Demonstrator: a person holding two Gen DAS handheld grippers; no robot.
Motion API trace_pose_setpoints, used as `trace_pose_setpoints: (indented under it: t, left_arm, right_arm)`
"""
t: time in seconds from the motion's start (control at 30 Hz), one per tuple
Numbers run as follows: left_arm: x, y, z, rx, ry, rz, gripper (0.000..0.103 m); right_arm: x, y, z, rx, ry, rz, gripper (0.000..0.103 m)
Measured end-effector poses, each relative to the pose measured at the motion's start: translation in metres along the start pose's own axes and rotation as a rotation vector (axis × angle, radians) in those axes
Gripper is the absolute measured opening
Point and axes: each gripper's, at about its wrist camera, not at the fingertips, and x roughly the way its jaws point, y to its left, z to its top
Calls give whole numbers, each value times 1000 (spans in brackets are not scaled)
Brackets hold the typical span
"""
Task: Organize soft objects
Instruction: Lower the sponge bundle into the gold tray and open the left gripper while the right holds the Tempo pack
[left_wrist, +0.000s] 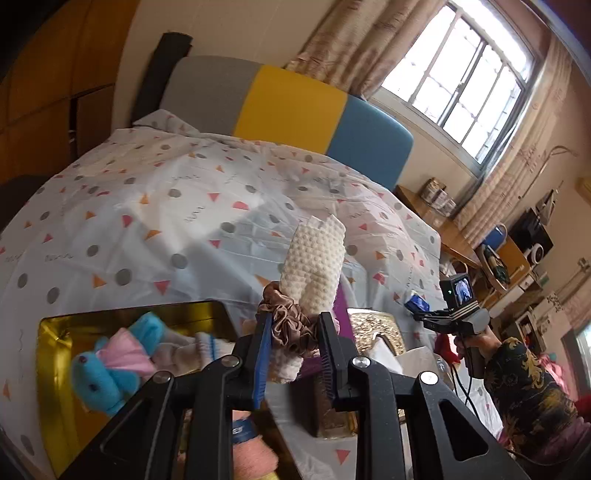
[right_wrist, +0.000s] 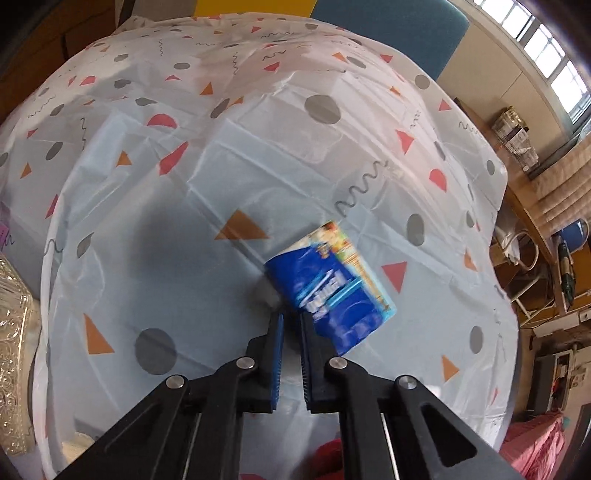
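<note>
**Two tools over the patterned bed cover: one clenched on soft items, one clenched empty**

Left tool (left_wrist: 295, 347) is seen clamped on a brown satin scrunchie (left_wrist: 291, 325), which is bunched between the blue-padded fingers (left_wrist: 263, 354). A cream knobbly cloth (left_wrist: 314, 269) is threaded through the scrunchie and stands up above it; whether the pads also press on the cloth cannot be told. To the left of the scrunchie a gold tray (left_wrist: 59, 354) is laid on the bed cover (left_wrist: 147, 221), and a blue plush toy in a pink skirt (left_wrist: 107, 373) is lying inside it, with a white sock-like piece (left_wrist: 199, 347) beside the toy. To the right of the scrunchie an ornate gold box (left_wrist: 376, 328) is seen, and farther right the right tool is held up in a hand (left_wrist: 469, 343) with a patterned sleeve (left_wrist: 524, 391).

Right tool (right_wrist: 291, 321) is seen with its fingers drawn nearly together and nothing between them. A blue tissue packet (right_wrist: 332, 288) is found just right of the fingertips, blurred; contact with the right finger cannot be judged. The packet is set against the white cover printed with triangles and dots. Part of the gold box (right_wrist: 14, 332) is caught at the left edge, well apart from the packet.
</note>
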Motion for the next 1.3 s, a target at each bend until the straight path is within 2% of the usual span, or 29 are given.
trace_pose_setpoints:
  t: [0.03, 0.13, 0.2, 0.27, 0.3, 0.47, 0.63, 0.73, 0.8, 1.0, 1.17, 1.23, 1.3]
  left_arm:
    - [-4, 5, -1, -6, -2, 5, 25]
    - [-13, 21, -6, -34, -8, 33, 25]
    - [-16, 32, -8, -54, -9, 53, 25]
    - [-15, 41, -9, -74, -9, 68, 25]
    - [-15, 45, -9, -83, -9, 76, 25]
    - [-10, 55, -11, -101, 0, 103, 25]
    - [-5, 67, -15, -127, 27, 101, 25]
    - [1, 73, -19, -151, 43, 99, 25]
    - [7, 77, -21, -170, 50, 103, 25]
    - [36, 99, -29, -280, 85, 150, 25]
    - [49, 110, -38, -337, 89, 269, 28]
    - [49, 113, -46, -350, 79, 331, 41]
    - [49, 117, -54, -345, 80, 368, 46]
  right_arm:
    - [2, 0, -1, 13, 18, 7, 10]
    - [-3, -1, 1, 23, 22, 28, 37]
    - [-11, -4, 3, 1, 9, 22, 44]
    - [-15, -8, 6, -22, -1, 2, 60]
    - [-15, -11, 8, -31, 1, -3, 61]
    - [3, -25, 26, -67, 45, -27, 65]
    - [28, -18, 37, -132, 99, -51, 66]
    - [32, -18, 38, -125, 72, -49, 68]
    - [30, -23, 36, -84, 60, -24, 64]
    - [18, -9, 15, -88, 42, -48, 55]
    - [9, 10, -2, -76, 31, -69, 55]
    - [5, 17, -6, -62, 28, -75, 55]
    - [3, 25, -11, -41, 25, -81, 55]
